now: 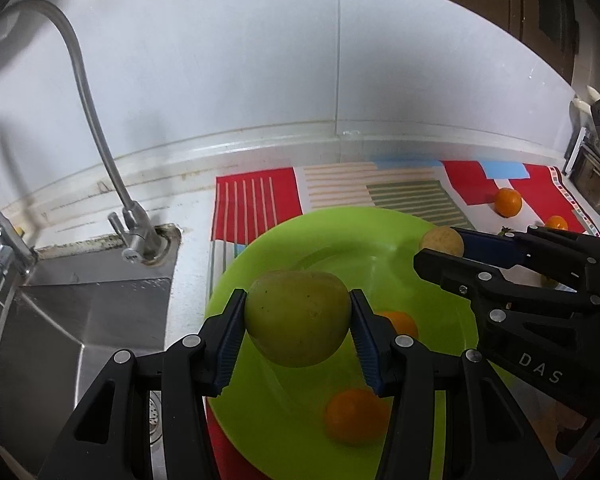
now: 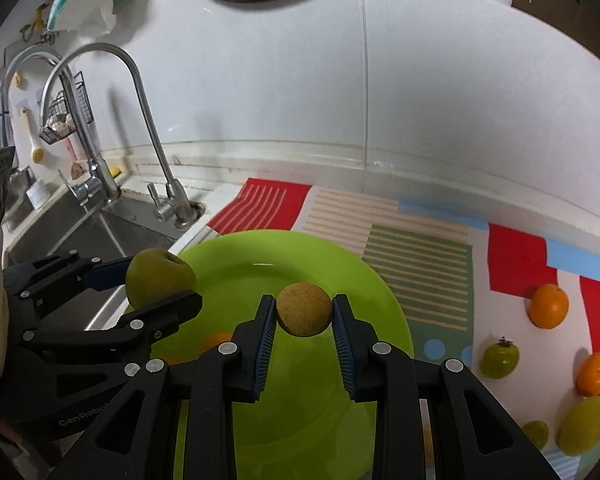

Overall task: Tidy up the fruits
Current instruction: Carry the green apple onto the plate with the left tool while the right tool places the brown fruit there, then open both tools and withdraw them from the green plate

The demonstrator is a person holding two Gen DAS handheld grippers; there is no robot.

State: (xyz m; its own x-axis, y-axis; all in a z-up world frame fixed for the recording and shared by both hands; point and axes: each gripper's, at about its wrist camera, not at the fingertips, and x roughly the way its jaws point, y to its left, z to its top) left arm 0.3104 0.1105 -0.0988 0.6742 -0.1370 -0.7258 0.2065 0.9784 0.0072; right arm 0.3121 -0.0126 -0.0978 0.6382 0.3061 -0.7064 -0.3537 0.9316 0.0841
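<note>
I have the left gripper [image 1: 298, 320] clamped across a green apple [image 1: 298, 318], right gripper [image 2: 304, 314] on a small pear [image 2: 304, 309], both above the plate [image 1: 380, 240]. Firm, smooth, round: grip widest part.

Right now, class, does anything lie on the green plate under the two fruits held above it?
Yes. Two oranges already sit on the green plate, below the green apple in the left tongs. The plate's far half, below the small pear, is bare.

Dim, even indoor light; soft shadow of the tap [image 1: 92, 120] on the far wall [image 1: 228, 80]. Strong fisheye bending, dark corners, slightly soft focus.
</note>
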